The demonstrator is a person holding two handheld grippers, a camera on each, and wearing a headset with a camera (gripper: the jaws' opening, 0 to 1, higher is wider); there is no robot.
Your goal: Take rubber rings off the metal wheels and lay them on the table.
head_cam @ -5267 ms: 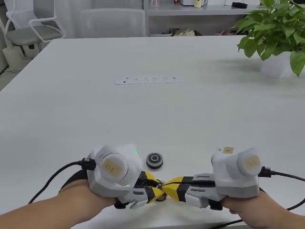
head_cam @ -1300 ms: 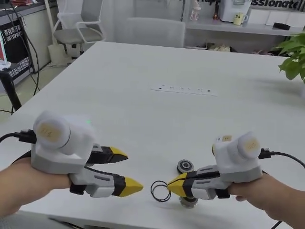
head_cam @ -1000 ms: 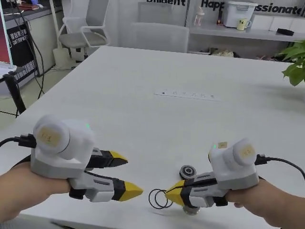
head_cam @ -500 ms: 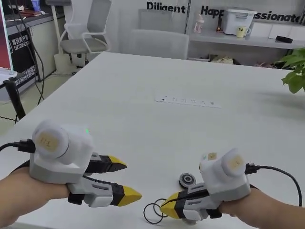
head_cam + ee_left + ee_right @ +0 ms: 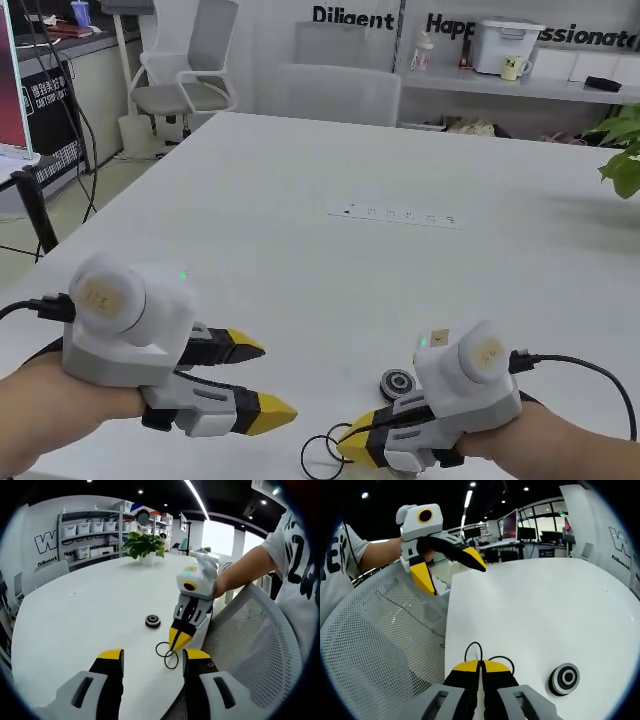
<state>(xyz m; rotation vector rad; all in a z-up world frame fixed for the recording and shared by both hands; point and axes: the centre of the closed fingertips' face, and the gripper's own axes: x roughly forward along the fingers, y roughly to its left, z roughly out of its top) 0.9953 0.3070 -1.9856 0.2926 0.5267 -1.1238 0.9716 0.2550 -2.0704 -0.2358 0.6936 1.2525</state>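
Left gripper [image 5: 278,378] sits low on the left, held level, yellow-tipped jaws spread wide, pointing right toward the other gripper. Left hand [image 5: 45,405] wraps its grip from behind. Right gripper [image 5: 343,441] sits low on the right, nose angled down-left, jaws closed tip to tip on the rubber rings [image 5: 318,452]. Right hand [image 5: 535,440] holds its rear, forearm entering from the lower right.

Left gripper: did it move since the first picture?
Yes. The left gripper went left, away from the black wheel. Before, its jaws were beside the wheel; now they're open, far from it. The right gripper grips the rubber ring.
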